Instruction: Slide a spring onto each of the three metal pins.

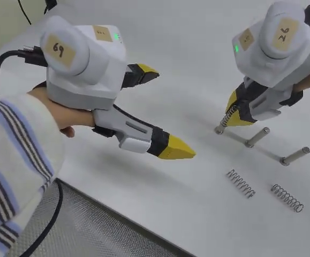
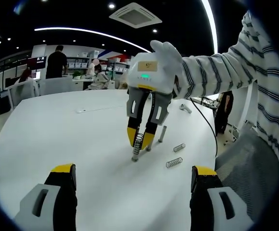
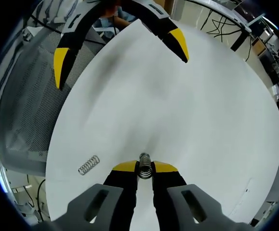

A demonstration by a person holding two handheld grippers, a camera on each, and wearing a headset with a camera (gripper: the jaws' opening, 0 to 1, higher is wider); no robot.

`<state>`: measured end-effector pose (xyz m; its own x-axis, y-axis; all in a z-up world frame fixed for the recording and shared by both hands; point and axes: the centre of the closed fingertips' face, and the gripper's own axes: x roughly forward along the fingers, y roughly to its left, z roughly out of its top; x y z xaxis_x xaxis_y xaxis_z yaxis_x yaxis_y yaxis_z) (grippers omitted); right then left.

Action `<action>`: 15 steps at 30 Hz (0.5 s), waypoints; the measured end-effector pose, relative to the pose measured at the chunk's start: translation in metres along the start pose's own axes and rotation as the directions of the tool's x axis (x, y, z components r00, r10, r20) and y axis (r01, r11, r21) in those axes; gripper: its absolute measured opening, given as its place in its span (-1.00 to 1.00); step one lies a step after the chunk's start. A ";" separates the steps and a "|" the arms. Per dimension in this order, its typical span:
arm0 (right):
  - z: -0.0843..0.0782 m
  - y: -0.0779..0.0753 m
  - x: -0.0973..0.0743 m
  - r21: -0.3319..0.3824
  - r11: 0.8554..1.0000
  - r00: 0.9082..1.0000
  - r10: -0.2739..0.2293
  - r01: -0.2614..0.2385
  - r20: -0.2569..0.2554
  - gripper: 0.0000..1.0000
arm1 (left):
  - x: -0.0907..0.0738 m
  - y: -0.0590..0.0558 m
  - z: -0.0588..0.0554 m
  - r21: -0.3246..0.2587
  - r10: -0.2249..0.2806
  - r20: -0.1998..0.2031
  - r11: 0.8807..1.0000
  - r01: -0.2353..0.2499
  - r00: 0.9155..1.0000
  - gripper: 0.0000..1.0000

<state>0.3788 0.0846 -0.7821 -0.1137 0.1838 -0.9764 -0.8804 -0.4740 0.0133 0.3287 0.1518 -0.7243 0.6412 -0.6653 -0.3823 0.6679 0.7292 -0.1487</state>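
White counter (image 1: 197,64) under everything; left gripper (image 1: 168,112) held up off it at the near left, jaws spread wide, released, nothing between them, well apart from the parts; right gripper (image 1: 234,116) tipped down at the far right, clenched on a spring (image 1: 229,115), lower end of it at the top of the first pin (image 1: 219,129); in the left gripper view coils look to sit around the pin's upper part, but cannot tell how far on; second pin (image 1: 257,137) and third pin (image 1: 295,156) upright and bare just beside it, in a row running right; loose spring (image 1: 240,183) and other loose spring (image 1: 287,197) flat on the counter, nearer the person, near the pins but touching none; judged early in the task: no pin seen fully sleeved, first spring mid-placement and not let go, two pins and two springs left to do, likely needing a push down to the base, then release
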 end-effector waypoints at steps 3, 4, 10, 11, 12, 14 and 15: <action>-0.001 0.000 0.005 0.005 1.000 1.000 0.005 -0.005 -0.002 -0.83 | -0.001 0.000 0.000 -0.004 -0.002 -0.001 1.000 0.002 1.000 0.96; -0.002 0.000 0.006 0.006 1.000 1.000 0.006 -0.006 -0.001 -0.83 | -0.001 -0.001 0.000 -0.013 -0.005 0.000 1.000 0.005 1.000 0.96; -0.002 -0.001 0.009 0.014 1.000 1.000 0.009 -0.009 -0.001 -0.83 | -0.001 0.000 -0.001 -0.015 -0.003 -0.003 1.000 0.003 1.000 0.96; -0.002 -0.001 0.009 0.015 1.000 1.000 0.009 -0.009 -0.002 -0.83 | -0.001 0.000 -0.001 -0.017 -0.004 -0.004 1.000 0.004 1.000 0.96; -0.003 -0.002 0.010 0.015 1.000 1.000 0.011 -0.011 -0.003 -0.83 | -0.001 0.000 -0.001 -0.018 -0.005 -0.004 1.000 0.005 1.000 0.96; -0.003 -0.001 0.012 0.017 1.000 1.000 0.012 -0.012 -0.005 -0.83 | -0.001 -0.001 -0.002 -0.016 -0.007 -0.008 1.000 0.007 1.000 0.96; -0.003 -0.001 0.013 0.019 1.000 1.000 0.012 -0.012 -0.006 -0.83 | -0.001 -0.001 -0.002 -0.016 -0.009 -0.009 1.000 0.009 1.000 0.96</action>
<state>0.3798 0.0847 -0.7960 -0.1218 0.1728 -0.9774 -0.8875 -0.4599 0.0293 0.3267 0.1515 -0.7259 0.6316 -0.6706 -0.3890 0.6675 0.7256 -0.1672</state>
